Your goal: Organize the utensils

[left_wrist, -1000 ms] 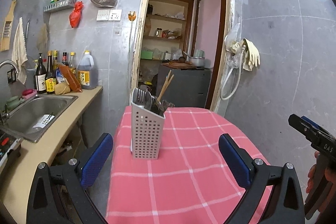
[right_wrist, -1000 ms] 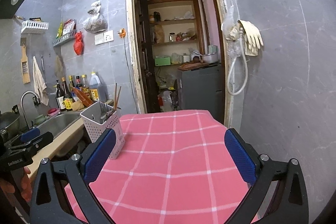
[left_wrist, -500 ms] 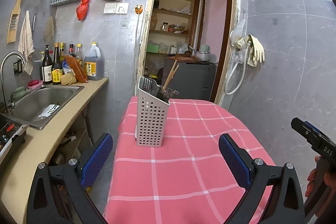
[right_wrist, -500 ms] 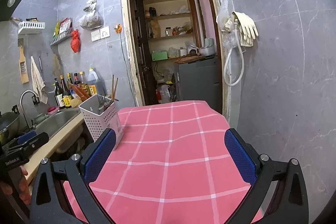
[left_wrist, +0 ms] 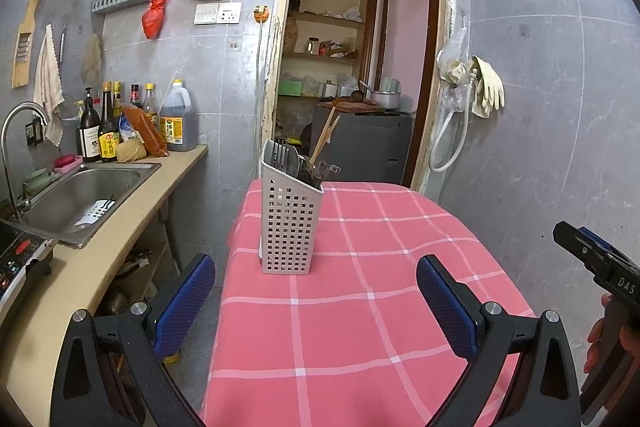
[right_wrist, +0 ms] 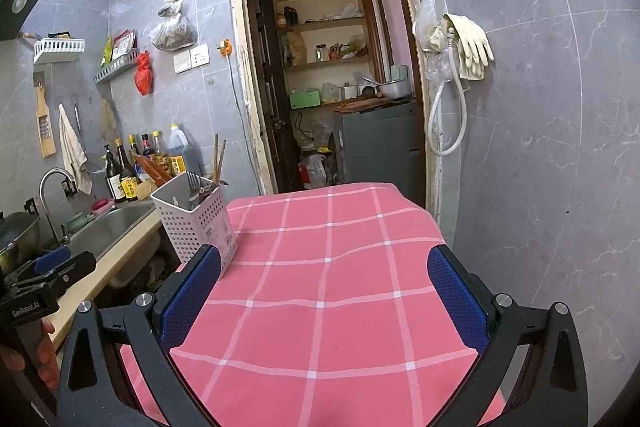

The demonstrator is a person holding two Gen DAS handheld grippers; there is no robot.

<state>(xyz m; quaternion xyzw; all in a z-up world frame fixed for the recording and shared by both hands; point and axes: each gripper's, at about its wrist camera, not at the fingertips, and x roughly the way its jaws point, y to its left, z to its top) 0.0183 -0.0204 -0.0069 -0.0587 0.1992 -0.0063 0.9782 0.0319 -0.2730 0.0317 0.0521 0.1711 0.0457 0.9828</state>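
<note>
A white perforated utensil holder (left_wrist: 290,223) stands on the pink checked table (left_wrist: 360,307) near its left edge, with forks, spoons and chopsticks (left_wrist: 326,135) upright inside. It also shows in the right wrist view (right_wrist: 196,219) at the left. My left gripper (left_wrist: 316,299) is open and empty, held back from the holder above the table's near side. My right gripper (right_wrist: 324,299) is open and empty above the table, to the right of the holder.
A counter with a steel sink (left_wrist: 80,195) and several bottles (left_wrist: 108,135) runs along the left. An open doorway (left_wrist: 352,79) with shelves lies behind the table. A grey tiled wall (left_wrist: 560,107) stands at the right, with gloves (left_wrist: 486,87) hanging.
Both grippers have drawn back and risen slightly, so the holder looks smaller and farther. Both stay open and empty.
</note>
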